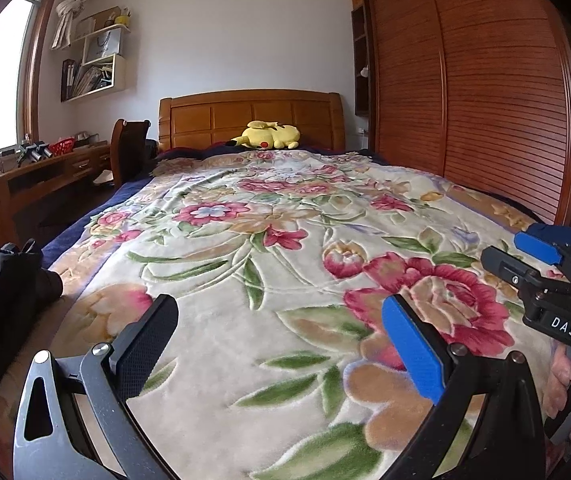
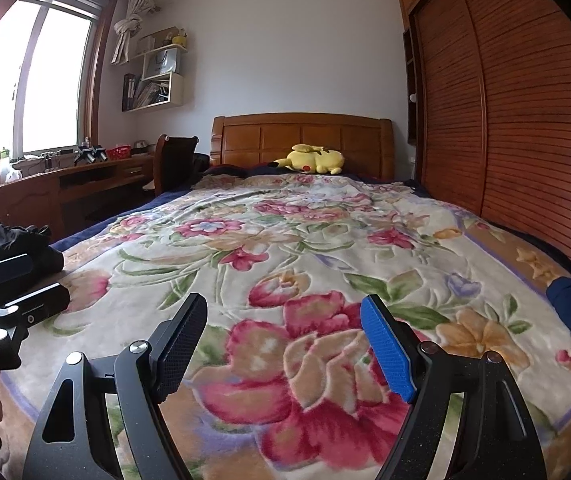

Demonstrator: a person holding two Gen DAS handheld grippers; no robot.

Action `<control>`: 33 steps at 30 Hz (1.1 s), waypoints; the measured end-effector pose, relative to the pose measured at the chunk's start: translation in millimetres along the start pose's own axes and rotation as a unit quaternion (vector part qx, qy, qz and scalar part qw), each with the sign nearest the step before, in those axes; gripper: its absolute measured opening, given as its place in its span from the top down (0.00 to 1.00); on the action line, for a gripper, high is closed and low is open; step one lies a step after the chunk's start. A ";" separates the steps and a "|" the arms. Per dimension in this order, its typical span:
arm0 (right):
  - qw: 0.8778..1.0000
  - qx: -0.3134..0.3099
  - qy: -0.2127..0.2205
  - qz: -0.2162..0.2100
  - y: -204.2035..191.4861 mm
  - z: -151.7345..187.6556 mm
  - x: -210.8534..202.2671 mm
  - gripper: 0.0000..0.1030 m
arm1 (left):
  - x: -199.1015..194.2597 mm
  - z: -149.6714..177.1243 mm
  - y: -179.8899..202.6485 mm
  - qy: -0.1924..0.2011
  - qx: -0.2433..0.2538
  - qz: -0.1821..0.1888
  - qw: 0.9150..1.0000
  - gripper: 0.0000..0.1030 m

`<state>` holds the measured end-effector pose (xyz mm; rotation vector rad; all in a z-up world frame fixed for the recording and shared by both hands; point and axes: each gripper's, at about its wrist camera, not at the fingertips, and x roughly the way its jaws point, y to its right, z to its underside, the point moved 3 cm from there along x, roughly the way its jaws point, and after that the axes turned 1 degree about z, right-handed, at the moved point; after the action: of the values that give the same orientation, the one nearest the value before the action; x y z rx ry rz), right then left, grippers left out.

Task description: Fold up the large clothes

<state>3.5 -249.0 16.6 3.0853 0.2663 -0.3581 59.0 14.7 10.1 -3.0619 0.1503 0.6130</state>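
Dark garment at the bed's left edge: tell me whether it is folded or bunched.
Bunched. The dark garment lies in a crumpled heap on the floral blanket, with no flat layers or straight edges showing.

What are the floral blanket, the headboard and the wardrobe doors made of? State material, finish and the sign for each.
Floral blanket: looks like thick plush fleece, matte; flower outlines are carved into a fuzzy pile.
Headboard: seemingly solid wood, glossy honey-brown varnish; panelled, with soft highlights.
Wardrobe doors: reddish-brown wood or veneer, satin; fine horizontal slats. Which of the two is unclear.
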 end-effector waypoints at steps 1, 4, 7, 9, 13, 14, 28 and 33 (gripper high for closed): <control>1.000 0.000 0.000 0.000 0.5 -0.2 0.0 0.22 | -0.1 -0.2 -0.8 0.000 -0.002 0.000 1.000 0.01; 1.000 -0.001 0.002 -0.001 1.4 -0.8 0.1 0.22 | -0.4 -0.4 -1.6 0.001 -0.002 -0.001 1.000 0.01; 1.000 -0.004 0.003 -0.001 0.5 0.1 0.7 0.22 | -0.6 -0.2 -2.4 0.001 -0.002 -0.001 1.000 0.01; 1.000 -0.003 0.003 -0.002 0.6 0.3 1.2 0.22 | -0.7 -0.3 -2.6 0.001 -0.002 -0.001 1.000 0.01; 1.000 -0.004 0.004 -0.005 0.7 0.8 1.5 0.22 | -0.6 -0.1 -2.6 0.001 -0.002 -0.001 1.000 0.01; 1.000 -0.005 0.004 -0.005 0.8 0.4 1.3 0.22 | -0.5 0.0 -3.0 0.000 -0.001 -0.001 1.000 0.01; 1.000 -0.006 0.009 -0.007 1.9 1.1 2.7 0.22 | -0.6 0.3 -3.4 0.000 -0.002 -0.001 1.000 0.01; 1.000 -0.007 0.007 -0.007 3.0 1.3 3.3 0.22 | -0.7 0.5 -3.5 0.001 -0.002 -0.001 1.000 0.01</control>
<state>6.9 -251.5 14.6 3.0756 0.2888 -0.3328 58.5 18.3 9.8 -3.0658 0.1458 0.6116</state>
